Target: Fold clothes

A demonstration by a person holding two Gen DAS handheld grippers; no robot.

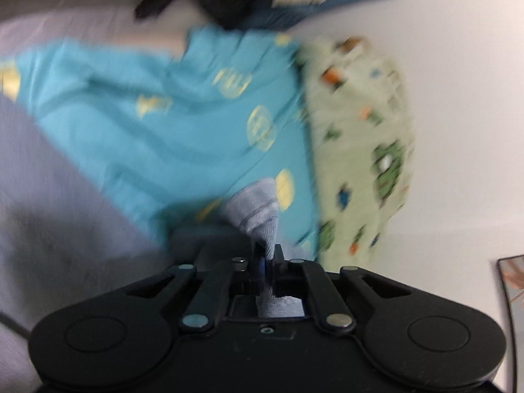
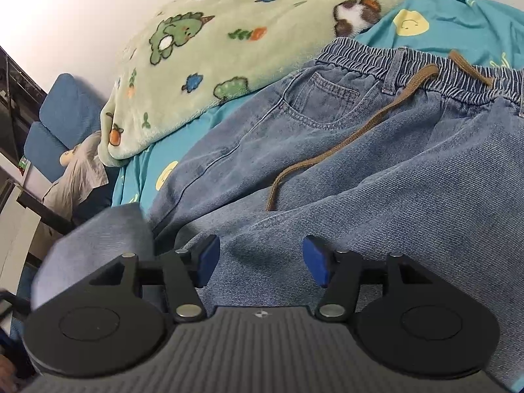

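Blue jeans [image 2: 327, 150] with an elastic waistband and a brown drawstring [image 2: 347, 131] lie spread on the bed. My right gripper [image 2: 262, 258] hovers open just above a leg of the jeans, with its blue pads [image 2: 209, 258] apart and nothing pinched. A pale fold of denim [image 2: 104, 239] stands raised at the lower left of the right wrist view. In the blurred left wrist view my left gripper [image 1: 268, 257] is shut on a pinched corner of the jeans [image 1: 258, 209], and the cloth bunches up out of the jaws. More denim [image 1: 49, 180] fills that view's left side.
A teal bedsheet [image 1: 163, 114] with yellow prints covers the bed. A green fleece blanket [image 2: 229, 39] with cartoon prints lies bunched against the white wall [image 1: 458, 65]. Blue cushions [image 2: 62, 121] and a grey garment [image 2: 75, 177] sit past the bed's end.
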